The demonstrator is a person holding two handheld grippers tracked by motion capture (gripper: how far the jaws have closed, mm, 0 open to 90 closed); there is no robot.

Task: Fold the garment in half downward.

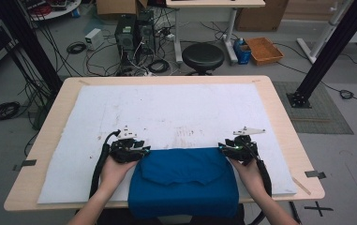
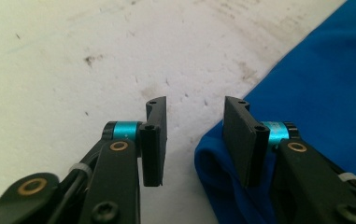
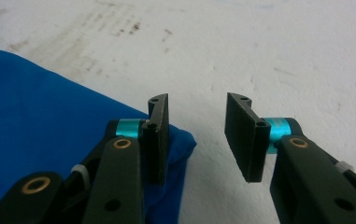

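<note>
A folded blue cloth [image 1: 184, 180] lies at the near edge of the white mat [image 1: 167, 112], hanging a little over the table's front. My left gripper [image 1: 130, 149] sits at the cloth's far left corner, my right gripper [image 1: 238, 149] at its far right corner. In the left gripper view the left gripper [image 2: 195, 135] stands open, and the blue cloth's corner [image 2: 213, 163] lies under the right jaw, not pinched. In the right gripper view the right gripper [image 3: 196, 135] is open too, with the blue cloth's corner [image 3: 178, 142] beside the left jaw and bare mat in the gap.
The mat covers most of the wooden table [image 1: 49, 131] and bears faint brown stains [image 1: 185, 136] in the middle. Beyond the table stand a black stool [image 1: 203, 56], computer towers [image 1: 134, 30], floor cables and an orange tray [image 1: 264, 49]. A black frame post [image 1: 326, 51] rises at right.
</note>
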